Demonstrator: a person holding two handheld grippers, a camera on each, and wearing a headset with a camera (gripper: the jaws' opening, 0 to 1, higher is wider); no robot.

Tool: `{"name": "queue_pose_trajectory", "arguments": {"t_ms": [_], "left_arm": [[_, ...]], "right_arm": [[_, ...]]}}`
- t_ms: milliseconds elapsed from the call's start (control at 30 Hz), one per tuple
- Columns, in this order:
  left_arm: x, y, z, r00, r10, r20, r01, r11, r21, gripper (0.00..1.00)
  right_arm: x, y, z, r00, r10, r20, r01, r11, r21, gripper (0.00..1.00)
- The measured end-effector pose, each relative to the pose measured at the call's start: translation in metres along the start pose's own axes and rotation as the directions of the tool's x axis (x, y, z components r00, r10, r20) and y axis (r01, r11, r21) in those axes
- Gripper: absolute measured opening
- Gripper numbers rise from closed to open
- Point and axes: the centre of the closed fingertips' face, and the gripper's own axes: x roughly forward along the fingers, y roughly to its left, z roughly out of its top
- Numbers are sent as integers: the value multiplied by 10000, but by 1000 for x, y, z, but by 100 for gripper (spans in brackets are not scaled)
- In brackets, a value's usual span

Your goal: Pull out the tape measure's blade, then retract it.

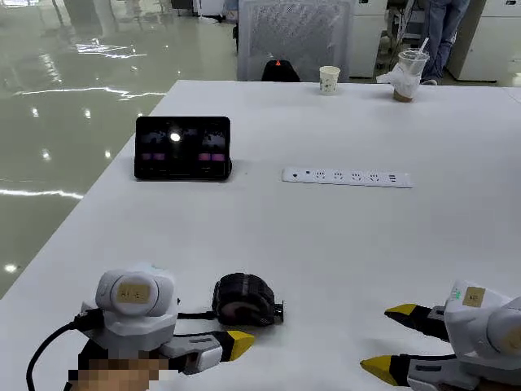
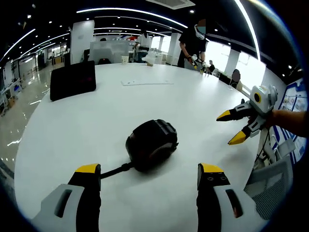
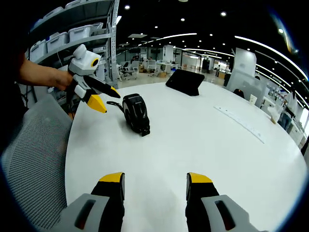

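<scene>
A black tape measure (image 1: pixel 244 300) lies on the white table (image 1: pixel 326 244) near its front edge, blade retracted. My left gripper (image 1: pixel 224 330) is open just beside it on the left, with the case just ahead of its yellow-tipped fingers (image 2: pixel 88 168). In the left gripper view the tape measure (image 2: pixel 152 143) sits between and just ahead of the jaws, its black wrist strap (image 2: pixel 113 170) trailing toward one finger. My right gripper (image 1: pixel 389 340) is open, well to the right of the case and holding nothing. The right gripper view shows the tape measure (image 3: pixel 135 112) at a distance, with the left gripper (image 3: pixel 107 96) next to it.
A dark tablet (image 1: pixel 182 147) stands propped at mid-left. A white power strip (image 1: pixel 346 177) lies mid-table. At the far edge stand a paper cup (image 1: pixel 329 79) and a plastic drink cup (image 1: pixel 409 69), with a mesh chair (image 1: pixel 295 37) behind.
</scene>
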Motion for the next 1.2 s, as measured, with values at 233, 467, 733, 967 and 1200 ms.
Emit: {"name": "queue_pose_trajectory", "arguments": {"t_ms": [233, 467, 733, 967, 1200], "left_arm": [[-9, 0, 4, 9993, -235, 298, 224, 9990, 377, 79], [-16, -5, 7, 9972, -525, 537, 467, 9934, 1052, 80], [-21, -6, 11, 9948, -670, 772, 553, 9879, 1451, 81], [-25, -9, 14, 9923, -840, 915, 661, 9809, 1831, 86], [-27, -12, 11, 9905, -988, 953, 779, 9762, 2024, 90]], "right_arm": [[-10, -1, -3, 9996, -264, 57, 264, 9996, 91, 53], [-16, 1, -7, 9991, -384, 171, 382, 9991, 159, 59], [-24, 2, -9, 9975, -629, 307, 625, 9980, 121, 61], [-31, 2, -11, 9956, -827, 447, 815, 9963, 276, 65], [-34, 5, -10, 9948, -842, 569, 833, 9964, 181, 69]]}}
